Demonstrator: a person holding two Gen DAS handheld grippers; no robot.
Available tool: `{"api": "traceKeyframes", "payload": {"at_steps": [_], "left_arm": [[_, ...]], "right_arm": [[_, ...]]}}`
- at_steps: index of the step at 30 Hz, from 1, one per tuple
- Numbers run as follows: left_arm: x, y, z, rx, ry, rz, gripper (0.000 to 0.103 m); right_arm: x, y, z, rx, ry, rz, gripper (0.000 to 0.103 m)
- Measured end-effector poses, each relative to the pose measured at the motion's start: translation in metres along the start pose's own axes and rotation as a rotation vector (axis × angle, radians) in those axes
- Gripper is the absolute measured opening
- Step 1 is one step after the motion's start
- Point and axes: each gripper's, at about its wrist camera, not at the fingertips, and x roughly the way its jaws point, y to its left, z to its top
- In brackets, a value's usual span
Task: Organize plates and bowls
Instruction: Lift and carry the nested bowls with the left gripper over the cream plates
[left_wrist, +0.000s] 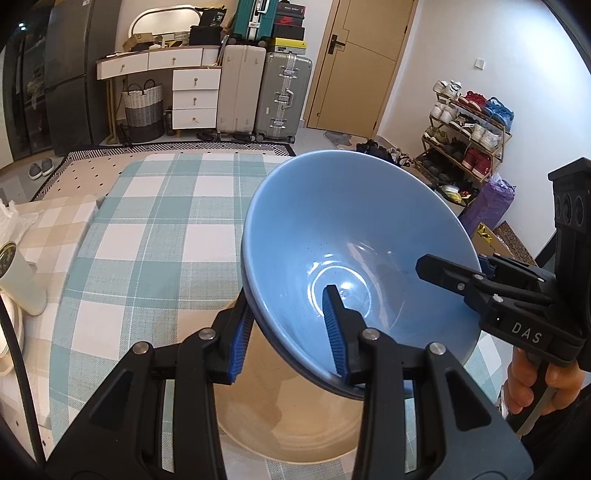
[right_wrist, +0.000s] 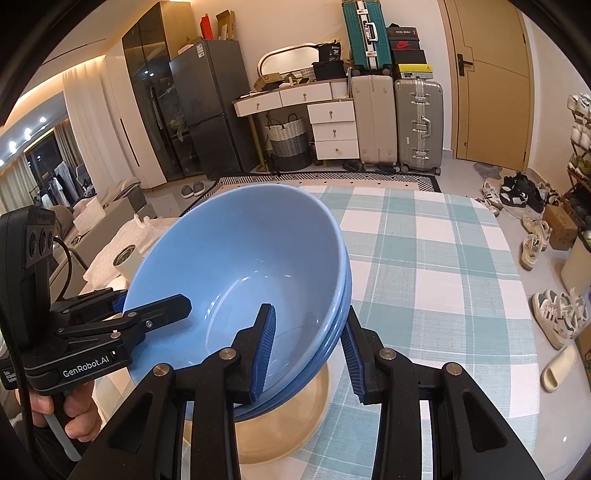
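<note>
A nested stack of blue bowls (left_wrist: 354, 240) hangs in the air, tilted, above a beige plate (left_wrist: 295, 417) on the checked table (left_wrist: 155, 229). The left hand-held gripper (left_wrist: 288, 328) pinches one rim of the stack and the right hand-held gripper (right_wrist: 310, 350) pinches the opposite rim. The bowls look gathered already; setting them down appears to be what remains, possibly on the plate.

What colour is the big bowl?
Light blue. The bowl shows best in the right wrist view.

Both grippers' jaws clamp blue bowls (left_wrist: 351, 236) rim
</note>
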Motion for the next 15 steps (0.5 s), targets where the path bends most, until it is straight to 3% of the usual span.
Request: {"api": "traceKeyframes", "payload": {"at_steps": [15], "left_arm": [[0.014,0.036,-0.016,-0.040,0.018,0.017,0.033]], "right_arm": [[0.028,0.018,-0.007,-0.019,0.038,0.010,0.036]]}}
